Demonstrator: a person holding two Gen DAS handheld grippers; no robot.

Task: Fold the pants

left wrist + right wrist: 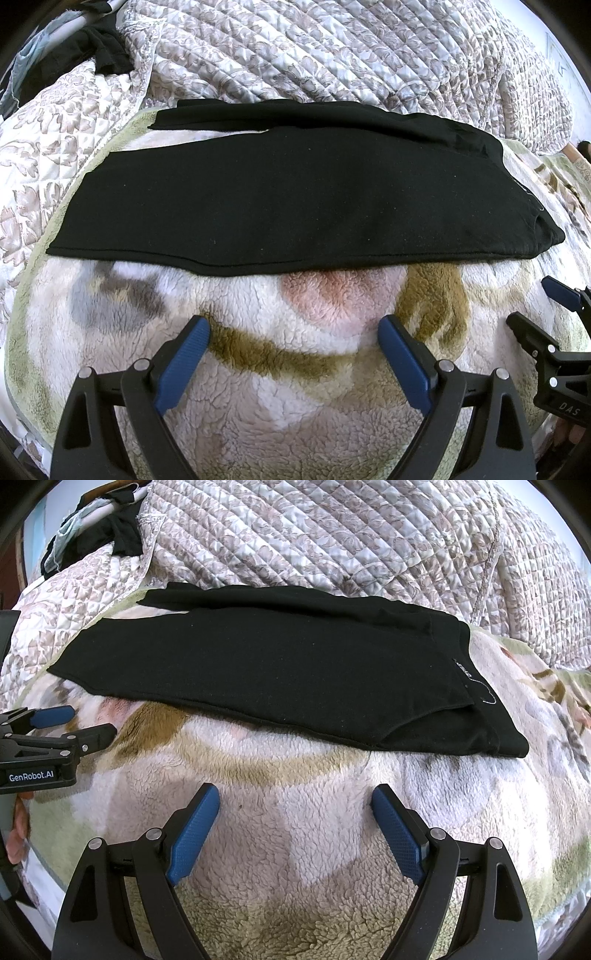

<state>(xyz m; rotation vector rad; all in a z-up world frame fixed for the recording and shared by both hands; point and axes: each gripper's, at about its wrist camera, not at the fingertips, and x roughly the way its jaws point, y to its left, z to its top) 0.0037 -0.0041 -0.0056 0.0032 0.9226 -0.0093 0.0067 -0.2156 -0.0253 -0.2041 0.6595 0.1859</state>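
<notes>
Quilted floral bedspread (332,55) fills the far half of both views, bunched in ridges, pale grey with brown leaf print. Nearer, a fleece blanket (295,387) lies over the bed, cream pile with olive, pink and grey patches.

Black pants (280,199) lie flat across the fleece, long axis running left to right, one leg folded over the other. Waistband end is at the right; leg hems at the left. A second layer shows along the far edge, offset slightly from the top one. In the right wrist view a small woven label (461,670) sits near the waistband, with a thin white thread just beside it. Text on the label is too small to read.

Dark clothing (99,48) is heaped at the far left corner, on the bedspread.

Left gripper (293,328): jaws spread wide, blue pads facing each other, nothing between them, poised over bare fleece short of the pants' near edge. Right gripper (295,805): likewise spread wide and empty, over fleece, near the waistband end. Neither touches the pants. Both sit side by side, close.
</notes>
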